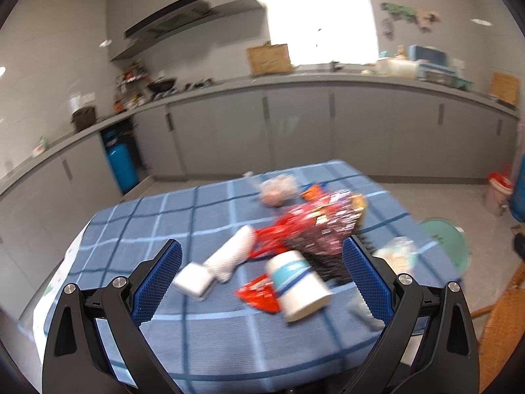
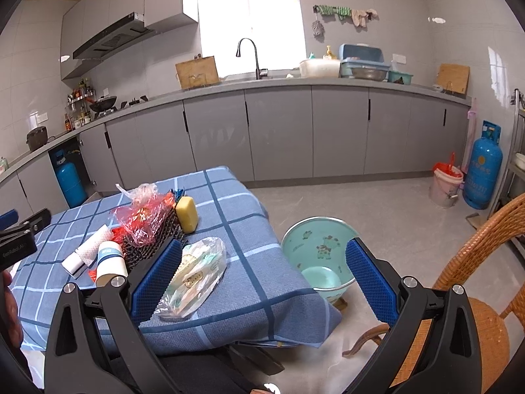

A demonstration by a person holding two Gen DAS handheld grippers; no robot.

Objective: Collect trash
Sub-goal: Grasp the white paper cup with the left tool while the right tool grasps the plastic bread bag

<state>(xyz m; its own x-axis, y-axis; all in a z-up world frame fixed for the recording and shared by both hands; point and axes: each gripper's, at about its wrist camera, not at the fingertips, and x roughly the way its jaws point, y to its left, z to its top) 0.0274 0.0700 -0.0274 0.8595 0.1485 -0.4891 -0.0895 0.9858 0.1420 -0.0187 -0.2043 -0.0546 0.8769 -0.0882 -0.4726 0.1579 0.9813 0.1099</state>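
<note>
Trash lies on the blue checked tablecloth: a paper cup on its side, a white crumpled wrapper, a small white box, red snack wrappers, a red plastic bag and a clear bag. A green bin stands on the floor beside the table. My left gripper is open and empty above the cup; it also shows in the right wrist view. My right gripper is open and empty over the table's right corner, its left finger by the clear bag.
A yellow sponge and a black mesh item lie among the trash. A wicker chair stands at the right. Grey kitchen cabinets run behind, with blue gas cylinders and a red-lined bucket on the floor.
</note>
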